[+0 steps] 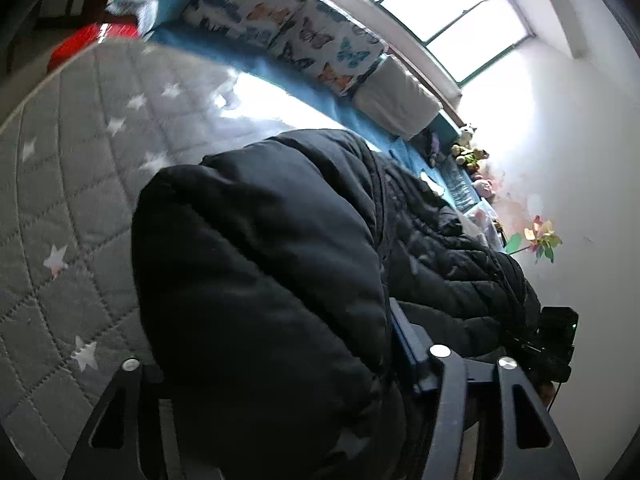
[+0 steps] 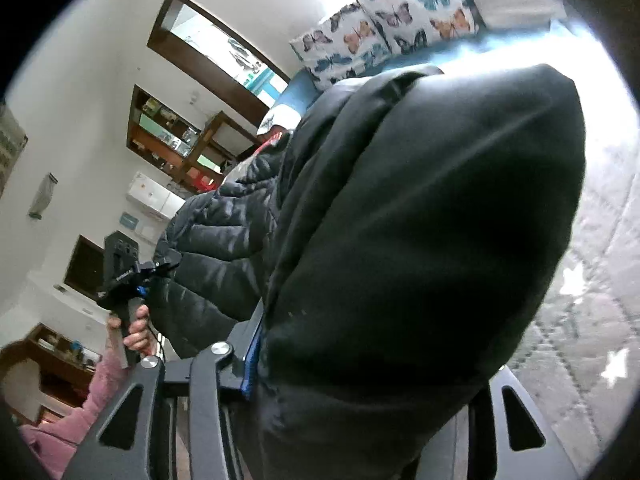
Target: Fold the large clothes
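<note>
A black puffer jacket [image 1: 264, 280] hangs bunched between both grippers above a grey quilted bedspread with white stars [image 1: 72, 184]. My left gripper [image 1: 280, 392] is shut on a thick fold of the jacket, which covers the fingertips. My right gripper [image 2: 360, 384] is likewise shut on the jacket [image 2: 420, 220], and its fingertips are hidden by fabric. The right gripper body [image 1: 556, 340] shows at the right edge of the left wrist view. The left gripper body [image 2: 124, 276], held by a hand in a pink sleeve, shows at the left of the right wrist view.
Butterfly-print pillows [image 1: 296, 28] and a white pillow [image 1: 394, 100] line the bed's far side on a blue sheet [image 1: 280, 76]. Soft toys [image 1: 468, 148] and a pinwheel [image 1: 540, 238] sit by the wall under a bright window [image 1: 452, 4]. Wooden shelves [image 2: 172, 136] stand across the room.
</note>
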A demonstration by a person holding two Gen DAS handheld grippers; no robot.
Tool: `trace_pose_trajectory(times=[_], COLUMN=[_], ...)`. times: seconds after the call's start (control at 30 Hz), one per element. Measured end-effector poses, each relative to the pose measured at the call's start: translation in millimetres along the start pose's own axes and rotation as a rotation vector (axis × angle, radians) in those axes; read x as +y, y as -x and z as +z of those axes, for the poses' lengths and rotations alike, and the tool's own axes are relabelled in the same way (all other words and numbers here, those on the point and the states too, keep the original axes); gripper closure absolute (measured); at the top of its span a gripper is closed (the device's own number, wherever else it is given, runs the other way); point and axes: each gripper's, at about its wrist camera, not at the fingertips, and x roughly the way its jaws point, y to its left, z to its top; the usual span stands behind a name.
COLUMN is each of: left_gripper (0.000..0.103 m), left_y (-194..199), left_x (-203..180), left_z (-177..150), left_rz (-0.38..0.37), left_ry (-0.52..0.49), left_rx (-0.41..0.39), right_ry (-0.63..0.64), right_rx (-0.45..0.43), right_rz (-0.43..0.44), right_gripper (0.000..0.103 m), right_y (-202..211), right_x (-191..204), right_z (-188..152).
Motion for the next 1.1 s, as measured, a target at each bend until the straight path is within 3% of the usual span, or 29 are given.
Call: trace_pose_trajectory(times=[0.13,0.27,0.33,0.6,0.73,0.8,0.87,0.9,0.97,1.03,1.1], left_gripper=[0.049,0.053,0.053,0.054,0.053,0.053,0.045,0.041,0.02,0.007,0.003], left_y=[-1,-14,-31,-103,-145,-173,-195,-201,-220,-232,-242], left_x=[-46,-116,-154,-271,-319,-325,-318,-306,-283,-270,-263], left_z=[2,6,4,1,-9,-19,-26,-30,-32,-33,-32], left_rz=[-0.037,-0.125,-0.118,-0.243,-0.25,-0.192,-0.091,-0.076,-0.104,-0.137,-0.168], left_ry=[-0.061,-0.155,-0.213,-0.286,-0.317,-0.328,-0.308,-0.285,-0.179,-0.112,-0.063], left_rx=[0.002,0.002,0.011,0.105,0.138,0.171,0.175,0.184,0.219,0.245,0.268], right_ry=[0.03,0.051,0.049,0.015,-0.025,-0.075,-0.148,-0.181,-0.277,-0.319,-0.318], right_rx=[-0.047,-0.108,-0.135,-0.263,-0.298,-0.271,-0.232,-0.215,-0.205,-0.22,-0.217], right_rz=[-0.049,-0.118,-0.144,-0.297,-0.34,-0.359,-0.395,-0.406,-0.38,-0.341,-0.345], right_gripper=[0.053,0.055,0.056,0.057,0.054,0.047,0.036,0.034,0.021,0.017,0.016], right_y=[37,85,104,189,203,195,179,173,163,159,161], right_x=[9,7,5,-26,-57,-81,-106,-119,-147,-161,-165], right_z=[3,0,-1,-15,-29,-35,-43,-47,-56,-62,-61])
